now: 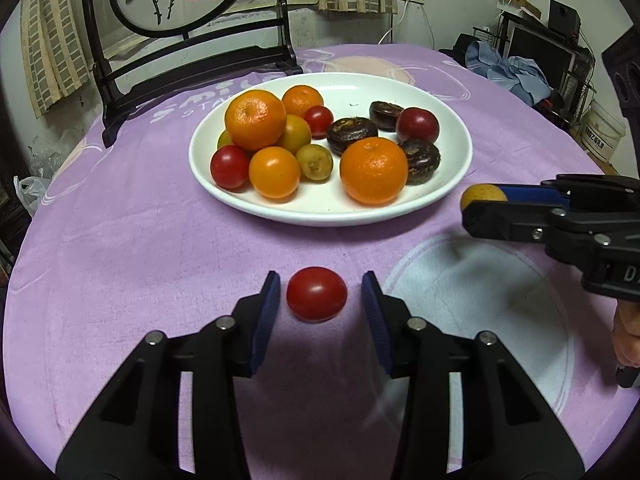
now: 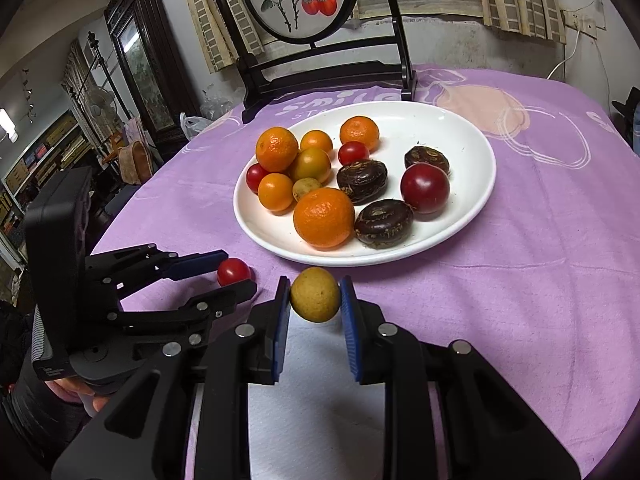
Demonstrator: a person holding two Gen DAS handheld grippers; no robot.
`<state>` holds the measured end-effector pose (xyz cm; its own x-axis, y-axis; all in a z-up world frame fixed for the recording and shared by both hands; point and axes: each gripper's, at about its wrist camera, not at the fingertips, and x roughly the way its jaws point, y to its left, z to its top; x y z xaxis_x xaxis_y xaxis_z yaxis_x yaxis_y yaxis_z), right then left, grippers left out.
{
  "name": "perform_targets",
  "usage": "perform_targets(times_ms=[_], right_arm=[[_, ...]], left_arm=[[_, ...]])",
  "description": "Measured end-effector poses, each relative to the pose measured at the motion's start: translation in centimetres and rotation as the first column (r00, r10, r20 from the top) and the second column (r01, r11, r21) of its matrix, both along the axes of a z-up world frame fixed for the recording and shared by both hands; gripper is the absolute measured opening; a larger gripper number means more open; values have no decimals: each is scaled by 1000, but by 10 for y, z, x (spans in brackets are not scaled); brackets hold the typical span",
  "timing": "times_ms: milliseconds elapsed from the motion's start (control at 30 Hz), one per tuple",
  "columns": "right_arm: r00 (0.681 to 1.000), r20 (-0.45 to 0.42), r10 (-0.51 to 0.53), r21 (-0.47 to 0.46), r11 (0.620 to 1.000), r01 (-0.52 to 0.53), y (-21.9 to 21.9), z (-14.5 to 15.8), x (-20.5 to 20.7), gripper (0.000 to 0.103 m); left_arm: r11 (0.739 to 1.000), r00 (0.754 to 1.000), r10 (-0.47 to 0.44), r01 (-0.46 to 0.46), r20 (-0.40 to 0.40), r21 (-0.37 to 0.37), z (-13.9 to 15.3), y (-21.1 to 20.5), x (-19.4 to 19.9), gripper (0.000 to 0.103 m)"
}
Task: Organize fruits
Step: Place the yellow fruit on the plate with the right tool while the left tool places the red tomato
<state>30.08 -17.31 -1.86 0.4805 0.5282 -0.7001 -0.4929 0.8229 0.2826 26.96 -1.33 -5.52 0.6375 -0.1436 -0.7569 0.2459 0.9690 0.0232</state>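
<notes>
Tomato (image 1: pixel 317 294) on cloth (image 1: pixel 160 240) between left gripper (image 1: pixel 320 300) pads, gaps either side, ungripped. Right gripper (image 2: pixel 315 300) clenched on yellow fruit (image 2: pixel 315 300), near plate (image 2: pixel 472 208).

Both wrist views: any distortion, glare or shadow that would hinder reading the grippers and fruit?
Left wrist view: strong fisheye bending with dark corners; the tomato is sharp between the left gripper pads, with gaps either side and a soft shadow beneath. Right wrist view: same bending; the yellow fruit is crisp, pinched in the right gripper; the plate shows mild glare.
</notes>
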Motion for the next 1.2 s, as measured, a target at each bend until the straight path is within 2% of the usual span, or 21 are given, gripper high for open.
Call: perform_targets(times_ms=[133, 433, 533, 633, 767, 867, 967, 1100, 1200], right_arm=[[1000, -2, 2, 1, 1000, -2, 1, 0, 0, 25], [1000, -3, 10, 20, 1000, -10, 1, 1, -8, 25], [1000, 6, 25, 33, 999, -26, 1, 4, -15, 26], [998, 57, 34, 52, 998, -37, -1, 14, -18, 26], [991, 130, -30, 112, 994, 15, -11, 34, -11, 26], [985, 146, -97, 135, 988, 77, -17, 41, 8, 26], [977, 150, -148, 150, 981, 126, -19, 41, 32, 25], [974, 143, -176, 139, 978, 157, -18, 31, 62, 25], [975, 129, -182, 121, 979, 166, -16, 20, 83, 25]], left_arm=[[1000, 1000, 6, -6, -26, 11, -7, 1, 5, 32], [1000, 999, 27, -27, -30, -15, -3, 3, 0, 31], [998, 999, 38, -38, -5, -40, 7, 2, -7, 31], [998, 999, 40, -38, 37, -55, 22, -2, -18, 31], [996, 992, 44, -35, 119, -77, 48, -8, -21, 31], [988, 980, 96, -72, 173, -138, 70, -5, -5, 31], [976, 971, 151, -117, 183, -185, 79, -2, 24, 31], [967, 970, 190, -158, 153, -198, 72, -5, 63, 31], [970, 970, 198, -174, 138, -168, 62, -11, 83, 31]])
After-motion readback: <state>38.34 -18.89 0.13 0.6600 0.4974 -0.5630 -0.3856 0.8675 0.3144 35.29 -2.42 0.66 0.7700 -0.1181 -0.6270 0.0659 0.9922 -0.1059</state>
